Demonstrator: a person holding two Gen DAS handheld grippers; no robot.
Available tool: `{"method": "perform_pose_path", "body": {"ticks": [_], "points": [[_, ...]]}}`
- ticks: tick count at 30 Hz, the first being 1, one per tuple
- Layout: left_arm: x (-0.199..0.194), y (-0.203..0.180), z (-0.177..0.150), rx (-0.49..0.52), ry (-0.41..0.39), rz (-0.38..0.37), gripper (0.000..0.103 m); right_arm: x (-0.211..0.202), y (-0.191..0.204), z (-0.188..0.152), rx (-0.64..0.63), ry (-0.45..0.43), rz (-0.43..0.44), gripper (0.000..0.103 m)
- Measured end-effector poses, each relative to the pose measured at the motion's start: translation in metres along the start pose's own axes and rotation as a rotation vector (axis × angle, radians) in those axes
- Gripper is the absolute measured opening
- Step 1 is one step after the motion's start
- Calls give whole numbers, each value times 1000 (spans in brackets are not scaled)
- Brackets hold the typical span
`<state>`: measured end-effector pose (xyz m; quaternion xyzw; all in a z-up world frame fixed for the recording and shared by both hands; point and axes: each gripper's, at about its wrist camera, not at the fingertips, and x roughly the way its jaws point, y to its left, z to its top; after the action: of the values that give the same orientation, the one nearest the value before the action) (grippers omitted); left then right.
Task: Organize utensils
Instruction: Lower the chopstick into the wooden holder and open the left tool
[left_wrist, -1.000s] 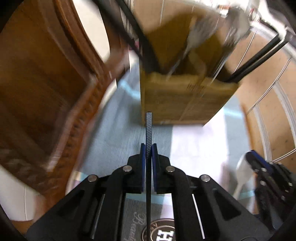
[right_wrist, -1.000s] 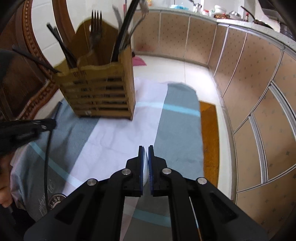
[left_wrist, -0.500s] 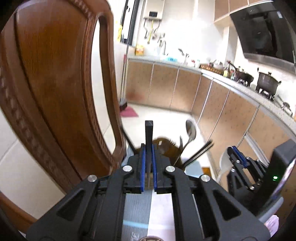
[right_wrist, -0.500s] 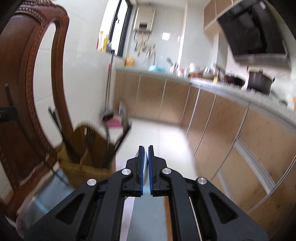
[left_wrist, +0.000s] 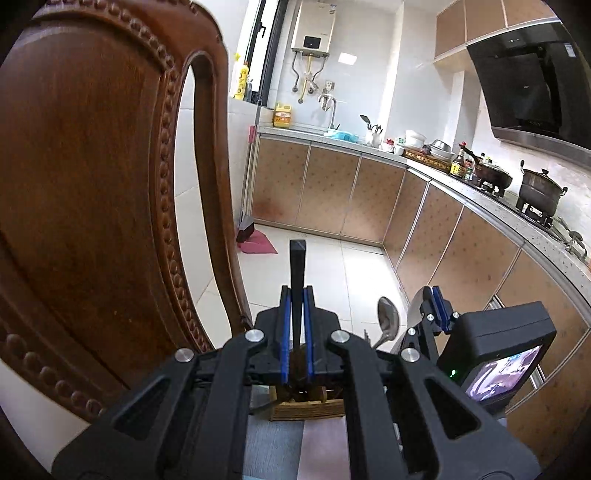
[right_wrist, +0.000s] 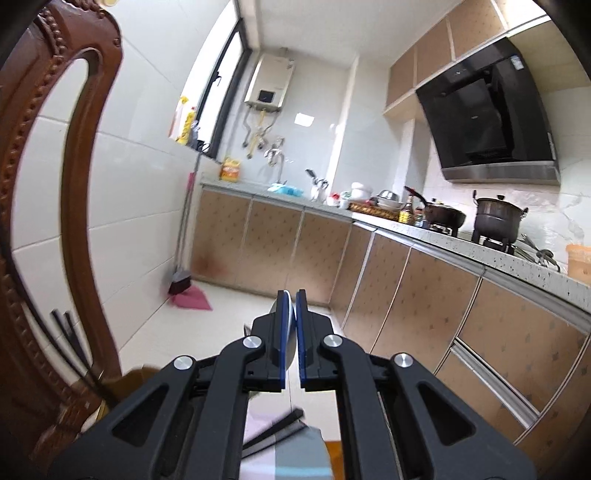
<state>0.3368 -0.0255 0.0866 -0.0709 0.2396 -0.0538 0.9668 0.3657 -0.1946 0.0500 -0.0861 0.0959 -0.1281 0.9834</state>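
Both views now tilted up from the striped grey-and-white cloth (left_wrist: 275, 443) to the kitchen, where a second ago they looked down on it. Left two-finger gripper (left_wrist: 295, 317) clamped on a flat black chopstick (left_wrist: 297, 269), held upright between the blue pads (left_wrist: 283, 332) and rising toward 12 o'clock, just as half a second back. Slatted wooden utensil holder (left_wrist: 306, 404), which filled the upper left view a second ago, now mostly hidden beneath the left gripper at 6 o'clock, only its base showing on the cloth. Metal spoon (left_wrist: 388, 323) standing up from the holder, at 4 o'clock of the left tips. Right two-finger gripper (right_wrist: 290, 325) closed on a white plastic spoon (right_wrist: 291, 343), its pale bowl edge squeezed between the pads; same gripper (left_wrist: 436, 306) raised at 3 o'clock in the left view, higher than before. Black chopsticks (right_wrist: 70, 336) at 9 o'clock of the right view, beside the carved brown wooden chair back (left_wrist: 92, 184).
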Motion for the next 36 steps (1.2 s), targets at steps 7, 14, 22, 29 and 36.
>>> {"method": "perform_pose_path", "body": {"ticks": [7,14,22,29,36], "points": [[37,10,-15,-9,43,-3,6,27,18,-26,15,-3,8,6],[64,12,-32,6,115,-9,7,36,27,-42,-13,-1,40,22],[55,9,-35,11,114,-16,8,15,-9,-21,111,52,204,50],[41,9,-34,16,103,-18,31,-12,-47,0,222,66,244,57],[27,1,-37,34,97,-15,33,-29,-71,2,294,94,241,61]]}}
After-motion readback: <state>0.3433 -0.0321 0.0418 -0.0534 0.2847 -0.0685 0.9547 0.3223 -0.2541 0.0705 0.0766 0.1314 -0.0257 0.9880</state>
